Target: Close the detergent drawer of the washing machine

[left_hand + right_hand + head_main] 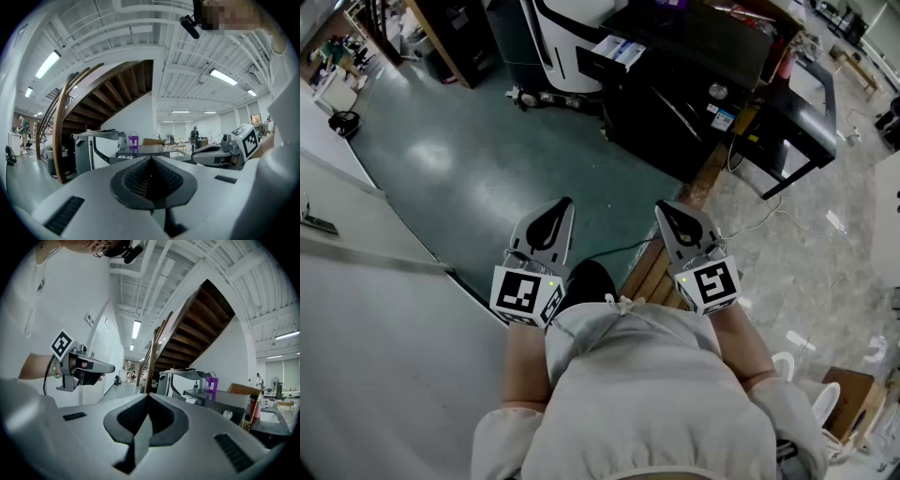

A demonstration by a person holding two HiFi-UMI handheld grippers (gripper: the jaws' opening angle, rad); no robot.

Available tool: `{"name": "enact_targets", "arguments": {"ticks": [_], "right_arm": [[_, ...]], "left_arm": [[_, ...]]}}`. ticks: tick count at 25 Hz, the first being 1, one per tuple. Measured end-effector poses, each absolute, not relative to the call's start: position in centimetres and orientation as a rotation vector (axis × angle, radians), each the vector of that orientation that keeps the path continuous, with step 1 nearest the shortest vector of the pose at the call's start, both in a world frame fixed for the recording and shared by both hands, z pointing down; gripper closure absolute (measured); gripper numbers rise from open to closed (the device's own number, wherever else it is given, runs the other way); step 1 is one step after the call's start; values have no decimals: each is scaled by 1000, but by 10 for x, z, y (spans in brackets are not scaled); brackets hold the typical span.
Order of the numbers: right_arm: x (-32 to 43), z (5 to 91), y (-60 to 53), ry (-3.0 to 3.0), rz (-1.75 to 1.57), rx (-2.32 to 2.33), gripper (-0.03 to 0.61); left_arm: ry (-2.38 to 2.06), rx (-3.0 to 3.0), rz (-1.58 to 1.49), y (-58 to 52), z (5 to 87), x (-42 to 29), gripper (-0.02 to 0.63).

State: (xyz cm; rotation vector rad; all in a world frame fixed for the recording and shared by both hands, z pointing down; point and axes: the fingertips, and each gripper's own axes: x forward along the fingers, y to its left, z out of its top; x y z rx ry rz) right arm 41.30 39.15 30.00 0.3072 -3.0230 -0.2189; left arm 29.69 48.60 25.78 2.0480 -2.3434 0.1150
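While we hold both grippers close against our body, the left gripper (pixel 563 204) and the right gripper (pixel 662 208) each have their jaws pressed together with nothing between them. They hang over the green floor (pixel 469 159), well apart from the black washing machine (pixel 675 103) ahead. Its detergent drawer (pixel 615 52) stands pulled out at one upper corner, its pale compartments showing. A white appliance (pixel 572 28) stands just beside the machine, on the drawer's side.
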Motion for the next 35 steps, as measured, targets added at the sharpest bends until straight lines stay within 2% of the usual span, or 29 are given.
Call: {"name": "enact_targets", "arguments": {"ticks": [22, 28, 35], "right_arm": [[406, 312, 362, -3067, -30, 404, 572], [358, 324, 339, -3033, -14, 406, 572], [268, 339, 292, -2965, 48, 520, 572]], "left_arm": [[-2310, 2011, 130, 468, 272, 287, 594], [-2292, 1966, 123, 449, 287, 235, 594], [-2192, 2017, 127, 396, 302, 139, 594]]}}
